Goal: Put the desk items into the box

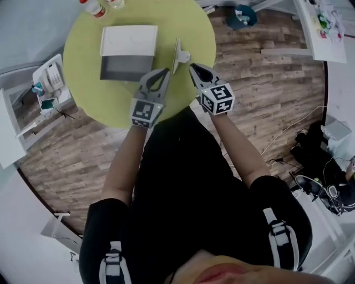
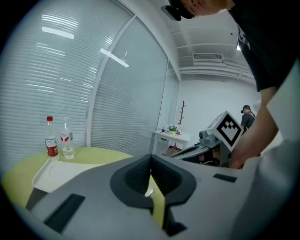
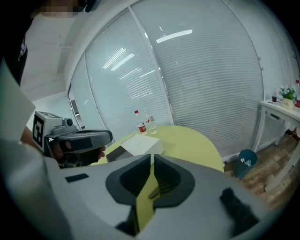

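**A:** Box [image 1: 128, 41] on the round green table [image 1: 89, 83], to the person's left. It has a white part on the far side and a grey part on the near side. That reads as the lid laid open over a grey inside, and I see nothing in it.

**B:** What's meant to go in?

**A:** Only one candidate is in sight: a thin white panel [image 1: 177, 55] standing on edge on a small foot, just right of the box. I cannot tell what it is.

**B:** Claws?

**A:** Left gripper [image 1: 166, 71] has its jaws together with nothing between them, and its tips are near the box's front corner. Right gripper [image 1: 192, 66] is also closed and empty, with its tips just beside the panel's foot. Whether it touches the foot, I cannot tell.

**B:** So neither is set to take it.

**A:** That's my reading. The right one must open first. The panel is tall and narrow, so closed tips this close could nudge the foot and drop it flat, or skid it toward the table's right edge.

**B:** Anything else?

**A:** The two grippers sit near each other and could knock together over the panel. The two bottles [image 1: 95, 8] at the far rim are well apart from all this and no concern.
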`<state>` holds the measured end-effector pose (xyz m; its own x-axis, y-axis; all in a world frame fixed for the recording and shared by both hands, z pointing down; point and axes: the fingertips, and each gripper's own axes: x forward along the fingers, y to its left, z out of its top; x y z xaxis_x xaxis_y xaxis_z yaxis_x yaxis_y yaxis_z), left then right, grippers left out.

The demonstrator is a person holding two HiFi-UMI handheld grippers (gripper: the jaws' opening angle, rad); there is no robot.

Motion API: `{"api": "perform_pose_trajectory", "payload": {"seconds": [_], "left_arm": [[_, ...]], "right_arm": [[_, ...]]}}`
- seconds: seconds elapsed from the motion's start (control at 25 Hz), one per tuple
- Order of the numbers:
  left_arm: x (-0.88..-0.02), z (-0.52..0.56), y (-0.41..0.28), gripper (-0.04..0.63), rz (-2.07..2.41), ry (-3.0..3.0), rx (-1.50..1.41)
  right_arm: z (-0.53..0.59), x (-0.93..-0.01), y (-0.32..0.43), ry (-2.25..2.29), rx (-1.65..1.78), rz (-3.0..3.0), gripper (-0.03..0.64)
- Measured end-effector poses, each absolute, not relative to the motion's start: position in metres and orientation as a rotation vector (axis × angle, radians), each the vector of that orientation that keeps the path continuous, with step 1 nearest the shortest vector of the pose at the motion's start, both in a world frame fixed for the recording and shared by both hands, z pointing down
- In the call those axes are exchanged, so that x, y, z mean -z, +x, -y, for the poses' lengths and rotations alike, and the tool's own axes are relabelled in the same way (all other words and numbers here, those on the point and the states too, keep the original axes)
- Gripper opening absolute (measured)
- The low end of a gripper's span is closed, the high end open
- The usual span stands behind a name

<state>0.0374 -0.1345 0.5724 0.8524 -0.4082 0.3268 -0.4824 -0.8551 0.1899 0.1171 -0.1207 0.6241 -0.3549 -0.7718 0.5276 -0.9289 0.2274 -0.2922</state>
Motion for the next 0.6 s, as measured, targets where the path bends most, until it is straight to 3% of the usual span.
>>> {"api": "perform_pose_trajectory", "payload": {"seconds": [0.36, 0.6], "left_arm": [[-0.639, 0.148, 0.075, 0.011, 0.693, 2.731, -0.457], [-0.664, 0.159, 0.085, 0.011, 0.711, 2.703, -0.494]], "right_arm": [[0.132, -0.703, 0.146, 1.654, -1.025, 2.095, 0.024], [0.139, -0.750, 0.148, 1.649, -1.213, 2.013, 0.107]]}}
